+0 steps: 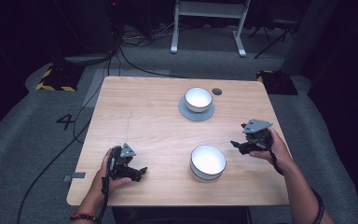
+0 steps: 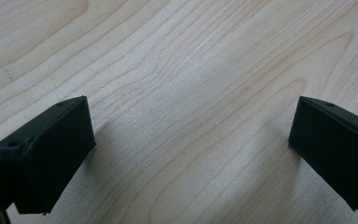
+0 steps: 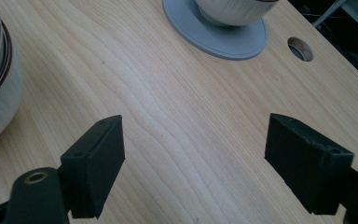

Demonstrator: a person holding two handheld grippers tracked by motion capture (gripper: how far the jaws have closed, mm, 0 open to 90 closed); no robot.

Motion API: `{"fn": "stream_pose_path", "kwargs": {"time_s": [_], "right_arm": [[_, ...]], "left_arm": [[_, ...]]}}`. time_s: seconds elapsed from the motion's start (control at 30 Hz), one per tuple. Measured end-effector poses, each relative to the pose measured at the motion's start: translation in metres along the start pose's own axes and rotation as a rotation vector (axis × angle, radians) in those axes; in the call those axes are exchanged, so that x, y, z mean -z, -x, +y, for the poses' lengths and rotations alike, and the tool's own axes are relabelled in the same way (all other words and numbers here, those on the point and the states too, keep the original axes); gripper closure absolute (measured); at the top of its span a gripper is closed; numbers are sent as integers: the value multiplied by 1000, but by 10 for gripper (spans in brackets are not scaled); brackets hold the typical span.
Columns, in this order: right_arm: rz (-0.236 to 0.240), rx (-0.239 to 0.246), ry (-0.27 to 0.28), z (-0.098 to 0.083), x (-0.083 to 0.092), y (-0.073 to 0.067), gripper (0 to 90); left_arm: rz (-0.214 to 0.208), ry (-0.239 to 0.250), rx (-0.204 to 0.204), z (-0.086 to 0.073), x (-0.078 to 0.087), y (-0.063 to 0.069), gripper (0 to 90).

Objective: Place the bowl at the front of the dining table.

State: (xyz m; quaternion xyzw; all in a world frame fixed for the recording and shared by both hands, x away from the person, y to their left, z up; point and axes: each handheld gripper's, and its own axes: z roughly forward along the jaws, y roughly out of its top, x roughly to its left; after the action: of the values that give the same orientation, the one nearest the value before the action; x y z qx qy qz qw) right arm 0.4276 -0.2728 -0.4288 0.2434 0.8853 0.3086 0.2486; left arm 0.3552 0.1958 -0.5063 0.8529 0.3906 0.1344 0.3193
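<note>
**Both grippers spread, nothing held**

Left gripper [image 1: 137,171], at seven o'clock on my table [image 1: 135,112], gapes over bare wood. Near bowl [image 1: 208,162] sits at five o'clock; the far bowl [image 1: 198,99] rests on its grey saucer [image 1: 184,111] at one. Right gripper [image 1: 237,145], at four, gapes beside the near bowl.

Wooden table [image 1: 144,116], grey carpet [image 1: 37,130], white desk frame [image 1: 209,14].

Grey carpet floor [image 1: 23,140], dark room, white desk frame [image 1: 209,23] behind.
</note>
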Motion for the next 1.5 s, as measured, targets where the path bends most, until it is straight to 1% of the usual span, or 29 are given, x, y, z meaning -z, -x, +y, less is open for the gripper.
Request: {"fn": "stream_pose_path", "kwargs": {"time_s": [0.03,0.07,0.1,0.13,0.17,0.2,0.23,0.27,0.37,0.4,0.43,0.57,0.63,0.67,0.7,0.73,0.77,0.8,0.83,0.9,1.0,1.07,1.13,1.17,1.2,1.23,1.3,1.33,1.5], "right_arm": [[-2,-12,-2,-1,0,-1,200],[-4,-5,-3,-2,1,-1,200],[-3,-16,-5,-2,1,-1,200],[4,5,-5,-4,2,0,200],[-5,10,-2,-5,2,0,200],[-4,-18,-6,-6,2,-2,200],[-1,-5,-9,-7,2,-1,200],[-2,-31,-7,-8,2,-3,200],[-2,-14,-16,-11,2,-4,200],[-8,-6,-30,-13,2,-4,199],[-7,-3,-22,-14,2,-5,199],[-1,-38,-20,-20,4,-8,199],[20,-43,-15,-24,5,-8,198],[9,-48,-22,-25,5,-9,198],[11,-46,-21,-27,5,-9,198],[16,-58,-23,-29,6,-10,198],[18,-49,-26,-31,6,-10,198],[24,-60,-19,-33,6,-11,198],[21,-60,-19,-34,6,-11,198],[23,-64,-29,-37,7,-13,198],[24,-59,-42,-40,7,-16,198],[27,-57,-35,-42,8,-17,198],[31,-58,-40,-44,9,-18,198],[21,-59,-41,-46,9,-19,198],[31,-58,-43,-47,9,-19,198],[23,-58,-44,-48,8,-21,198],[28,-56,-48,-50,8,-21,198],[21,-62,-53,-51,9,-22,198],[20,-73,-63,-58,10,-24,198]], "left_arm": [[0,0,0,0,0,0,2],[0,0,1,0,0,0,2],[0,0,0,0,0,0,2],[0,0,0,0,0,0,2],[0,0,0,0,0,0,2],[0,0,0,0,0,0,2],[0,1,1,0,0,0,2],[0,1,1,0,0,0,2],[0,1,1,0,0,0,2],[0,0,0,0,0,0,2],[0,0,0,0,0,0,2],[0,0,0,0,0,0,2],[0,0,0,0,0,0,2],[0,0,1,0,0,0,2],[0,0,0,0,0,0,2],[0,0,0,0,0,0,2],[0,1,2,0,0,0,2],[0,0,1,0,0,0,2],[0,0,0,0,0,0,2],[0,1,1,0,0,0,2],[0,1,1,0,0,0,2],[0,0,0,0,0,0,2],[0,0,0,0,0,0,2],[0,0,0,0,0,0,2],[0,0,0,0,0,0,2],[0,0,0,0,0,0,2],[0,0,0,0,0,0,2],[0,0,0,0,0,0,2],[-1,-1,-1,0,0,0,2]]}}
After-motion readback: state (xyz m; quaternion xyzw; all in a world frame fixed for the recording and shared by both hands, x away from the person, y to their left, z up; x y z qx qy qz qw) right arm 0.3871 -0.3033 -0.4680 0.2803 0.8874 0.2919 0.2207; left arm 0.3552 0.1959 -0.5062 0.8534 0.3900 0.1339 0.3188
